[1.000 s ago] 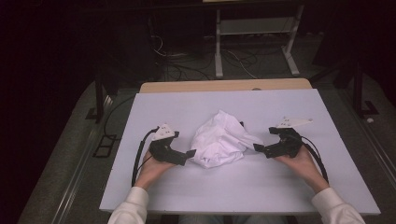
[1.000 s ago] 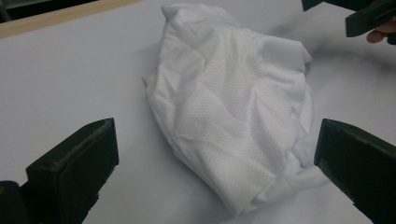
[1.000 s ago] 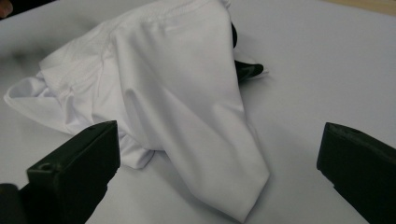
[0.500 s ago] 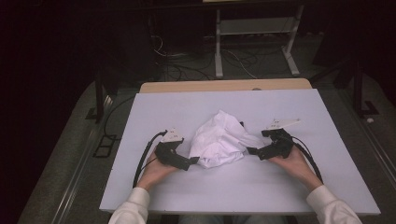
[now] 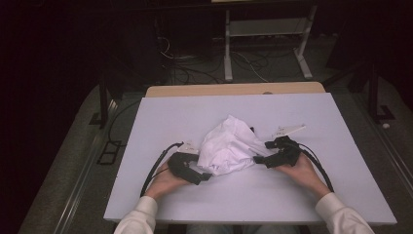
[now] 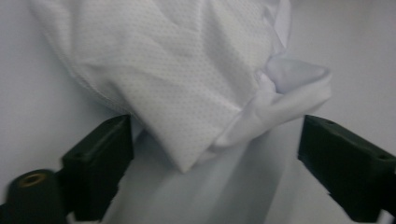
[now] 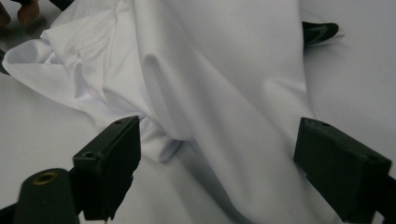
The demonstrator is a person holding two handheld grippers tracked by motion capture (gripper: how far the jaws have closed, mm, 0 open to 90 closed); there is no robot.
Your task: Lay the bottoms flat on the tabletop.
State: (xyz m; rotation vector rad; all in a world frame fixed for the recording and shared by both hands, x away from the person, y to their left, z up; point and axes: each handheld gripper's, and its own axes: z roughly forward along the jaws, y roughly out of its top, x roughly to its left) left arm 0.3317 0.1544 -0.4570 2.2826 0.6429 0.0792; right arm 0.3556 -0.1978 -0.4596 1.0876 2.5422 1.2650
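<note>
A crumpled white garment (image 5: 229, 146) lies in the middle of the white table (image 5: 165, 117). My left gripper (image 5: 206, 176) is at its near-left edge, and my right gripper (image 5: 257, 160) is at its right edge. In the left gripper view, a folded mesh corner of the garment (image 6: 187, 88) lies between the jaws of the left gripper (image 6: 212, 140). In the right gripper view, a smooth fold of the garment (image 7: 219, 79) runs between the jaws of the right gripper (image 7: 217, 135). Both pairs of jaws have just been closing, but they still stand wide and do not press the cloth.
A dark patch (image 7: 320, 31) peeks from under the cloth's far side. A wooden edge (image 5: 234, 89) borders the back of the table. Behind it, on the dark floor, are a metal stand (image 5: 265, 41) and cables. Bare table lies on all sides of the garment.
Both hands have moved inward and down towards the garment. The jaws of both grippers now straddle its edges, where before they were just beside it.
</note>
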